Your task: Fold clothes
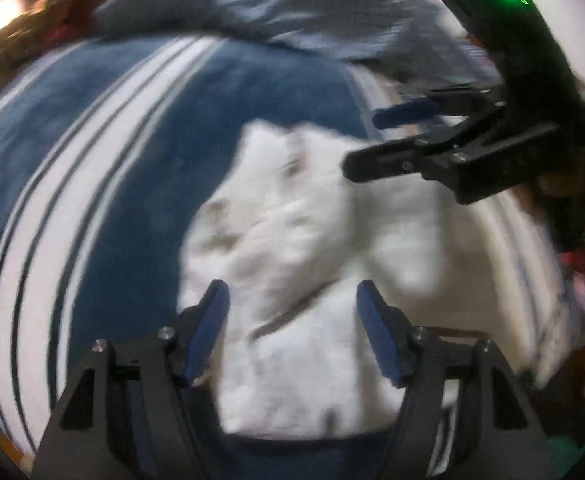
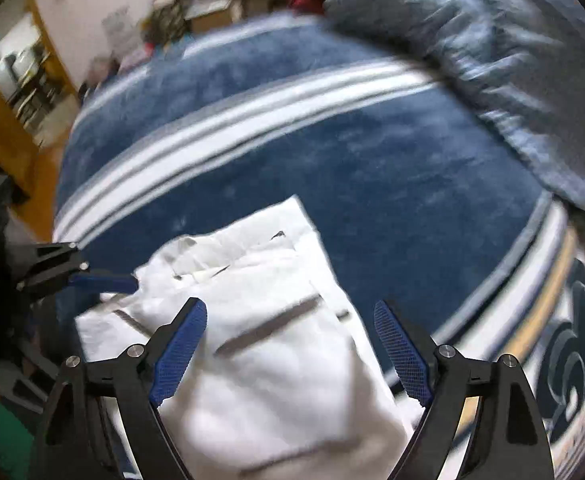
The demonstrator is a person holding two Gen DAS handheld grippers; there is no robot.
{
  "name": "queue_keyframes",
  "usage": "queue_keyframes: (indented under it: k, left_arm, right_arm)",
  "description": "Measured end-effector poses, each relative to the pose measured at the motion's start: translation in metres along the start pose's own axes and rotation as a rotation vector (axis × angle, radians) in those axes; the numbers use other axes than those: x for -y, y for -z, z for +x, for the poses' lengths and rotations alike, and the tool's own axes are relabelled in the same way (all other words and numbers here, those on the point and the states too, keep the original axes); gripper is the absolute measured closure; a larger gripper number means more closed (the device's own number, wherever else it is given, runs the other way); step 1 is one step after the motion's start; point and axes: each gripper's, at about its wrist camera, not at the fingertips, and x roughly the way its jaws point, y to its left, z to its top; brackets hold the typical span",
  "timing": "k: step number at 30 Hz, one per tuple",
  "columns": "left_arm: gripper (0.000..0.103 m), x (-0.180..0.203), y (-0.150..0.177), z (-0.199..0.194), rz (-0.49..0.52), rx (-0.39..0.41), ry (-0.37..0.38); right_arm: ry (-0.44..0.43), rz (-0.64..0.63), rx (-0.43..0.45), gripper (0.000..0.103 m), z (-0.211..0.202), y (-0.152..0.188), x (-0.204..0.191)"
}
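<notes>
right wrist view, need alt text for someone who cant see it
A white folded garment lies on a blue blanket with white stripes, seen between the open right gripper. The left gripper reaches in from the left edge beside the garment's corner, and a grey-blue garment is heaped at upper right. The image is motion-blurred.

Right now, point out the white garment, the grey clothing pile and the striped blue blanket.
white garment (image 2: 276, 360): right wrist view, flat middle panel below the dark slit.
grey clothing pile (image 2: 512, 60): right wrist view, crumpled top surface.
striped blue blanket (image 1: 140, 168): left wrist view, blue field beside the white stripes.
</notes>
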Motion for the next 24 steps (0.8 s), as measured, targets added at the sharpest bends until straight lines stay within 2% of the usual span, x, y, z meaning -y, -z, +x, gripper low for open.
queue_keyframes:
  k: [1, 4, 5, 7, 10, 12, 14, 15, 16, 18, 20, 21, 22, 24]
  left_arm:
    - [0.038, -0.004, 0.003, 0.002, -0.006, -0.009, -0.001]
    - [0.042, -0.013, 0.007, 0.006, -0.022, -0.024, -0.04]
    - [0.043, -0.014, 0.006, 0.002, -0.016, -0.007, -0.067]
    - [0.045, -0.018, 0.001, -0.005, -0.015, 0.02, -0.159]
    - [0.045, -0.043, -0.003, -0.012, -0.124, 0.04, -0.191]
    - [0.043, -0.058, -0.005, -0.003, -0.168, 0.016, -0.222]
    - [0.041, -0.069, -0.003, 0.006, -0.198, -0.002, -0.192]
    - [0.04, -0.07, -0.002, 0.009, -0.19, -0.007, -0.187]
    - [0.04, -0.068, -0.001, 0.01, -0.166, -0.009, -0.199]
    - [0.039, -0.065, -0.001, 0.01, -0.131, -0.012, -0.213]
    - [0.039, -0.065, 0.002, 0.007, -0.119, -0.021, -0.211]
    - [0.039, -0.065, 0.004, 0.005, -0.116, -0.023, -0.211]
    - [0.039, -0.065, 0.004, 0.005, -0.111, -0.023, -0.212]
    - [0.038, -0.063, 0.005, 0.004, -0.094, -0.027, -0.22]
  right_arm:
    - [-0.021, -0.003, -0.02, 0.065, 0.009, -0.006, -0.001]
    - [-0.069, -0.015, -0.043, 0.089, 0.022, -0.016, -0.006]
    - [-0.084, -0.018, -0.051, 0.091, 0.026, -0.019, -0.008]
    - [-0.096, -0.016, 0.011, 0.092, 0.016, -0.028, -0.009]
    - [-0.073, 0.02, 0.101, 0.092, 0.006, -0.045, -0.003]
    - [-0.017, 0.049, 0.063, 0.091, 0.029, -0.047, 0.003]
    - [0.03, 0.079, 0.001, 0.085, 0.06, -0.046, 0.01]
    - [0.033, 0.094, -0.012, 0.078, 0.07, -0.045, 0.012]
    - [0.016, 0.128, 0.008, 0.072, 0.068, -0.046, 0.015]
    - [-0.04, 0.227, 0.069, 0.069, 0.049, -0.046, 0.027]
    - [-0.008, 0.25, 0.161, 0.069, 0.011, -0.043, 0.032]
    - [0.008, 0.271, 0.213, 0.066, -0.014, -0.035, 0.031]
    - [-0.014, 0.31, 0.26, 0.051, -0.037, -0.023, 0.03]
    - [-0.07, 0.339, 0.301, 0.025, -0.058, 0.016, 0.016]
